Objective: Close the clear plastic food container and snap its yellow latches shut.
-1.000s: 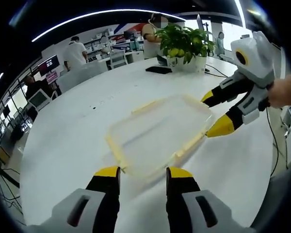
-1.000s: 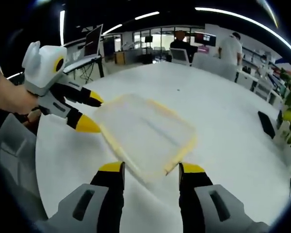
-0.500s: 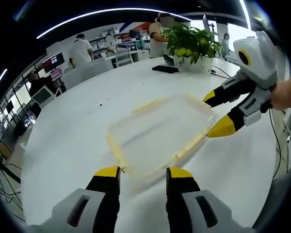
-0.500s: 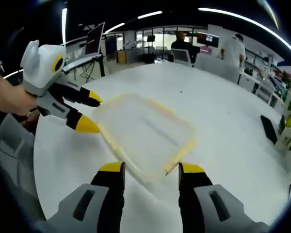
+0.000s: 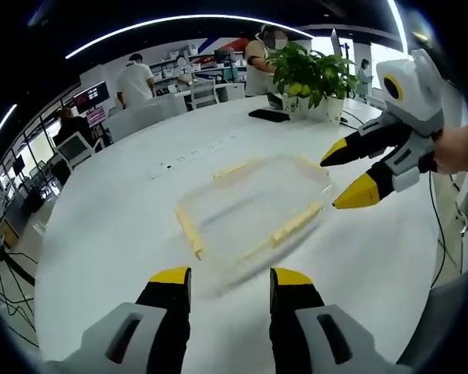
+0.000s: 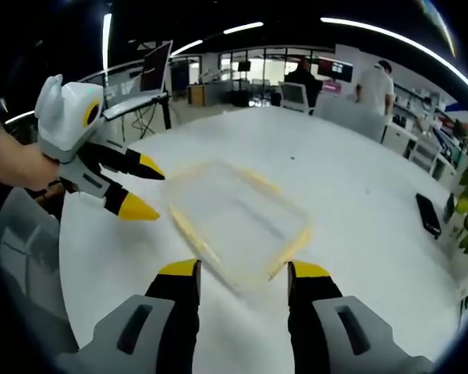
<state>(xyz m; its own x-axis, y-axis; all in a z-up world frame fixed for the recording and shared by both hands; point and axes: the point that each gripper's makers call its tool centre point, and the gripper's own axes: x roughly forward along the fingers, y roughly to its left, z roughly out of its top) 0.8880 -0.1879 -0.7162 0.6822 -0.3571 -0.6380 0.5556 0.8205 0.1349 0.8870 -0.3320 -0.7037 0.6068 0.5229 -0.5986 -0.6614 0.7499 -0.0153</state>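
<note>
Two grippers are seen with jaws spread and nothing between them. In the left gripper view the left gripper (image 5: 230, 282) sits at the bottom centre, short of the container (image 5: 253, 209), which lies mid-frame on the white table (image 5: 109, 226). Half a second ago the container's near edge reached the jaw tips; now a strip of table is seen between them. The right gripper (image 5: 345, 174), at the right of that view, was against the container's corner and is now held just clear of it. In the right gripper view the same is seen: the right gripper (image 6: 240, 276) at the bottom, the left gripper (image 6: 139, 187) at the left, both a little apart from the container (image 6: 238, 220). The container is blurred in both views, so its yellow latches (image 5: 290, 226) cannot be read; possibly they are unfastened. A potted plant (image 5: 312, 74) stands at the upper right.
</note>
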